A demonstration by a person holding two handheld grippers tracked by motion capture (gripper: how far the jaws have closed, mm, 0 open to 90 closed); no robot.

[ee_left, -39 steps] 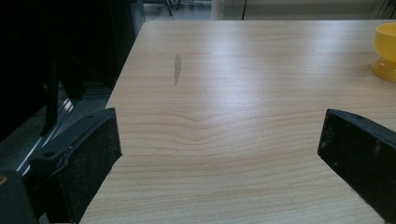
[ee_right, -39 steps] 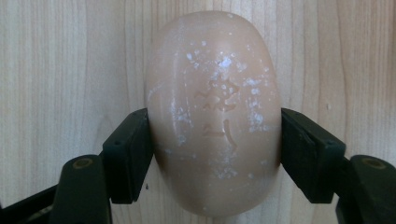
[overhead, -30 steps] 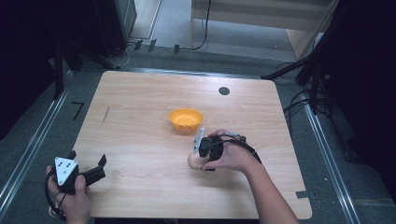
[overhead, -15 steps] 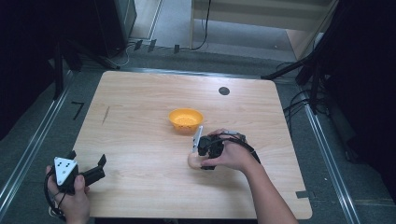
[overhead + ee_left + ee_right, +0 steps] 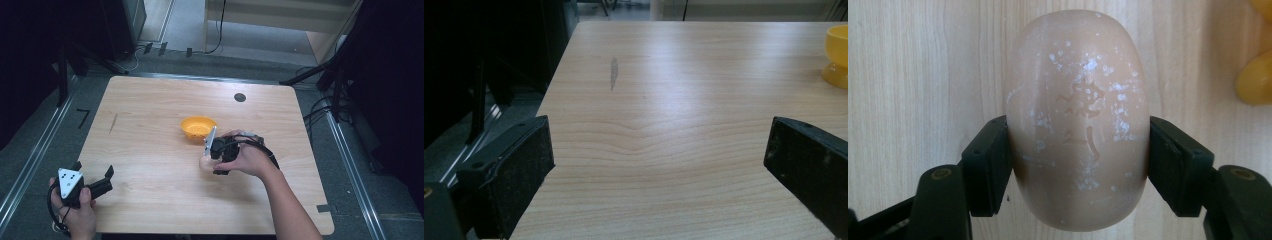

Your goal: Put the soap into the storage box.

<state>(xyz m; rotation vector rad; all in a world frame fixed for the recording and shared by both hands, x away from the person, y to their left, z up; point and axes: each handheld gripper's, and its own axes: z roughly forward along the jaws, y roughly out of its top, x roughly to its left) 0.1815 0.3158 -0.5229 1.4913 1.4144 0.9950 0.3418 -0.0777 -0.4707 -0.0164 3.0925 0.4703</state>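
We see the right gripper (image 5: pixel 209 159) near the middle of the light wooden tabletop (image 5: pixel 150 140), a little toward its right edge, pinching a pale pinkish-beige oval bar of soap (image 5: pixel 1079 117) with white flecks and a pressed mark on its face. In the right gripper view, the soap sits squarely between the two black jaws, each pad pressed flat against one of its long sides, with most of the bar rising past the pads and its lower end bulging below them. From the high view, the soap (image 5: pixel 205 162) looks low over the wood, but we cannot tell whether it touches. Just beyond it, toward the far edge, stands a small orange-yellow plastic bowl (image 5: pixel 198 128).

The left gripper (image 5: pixel 92 180) is near the tabletop's near left corner, its jaws spread wide with bare wood between them.
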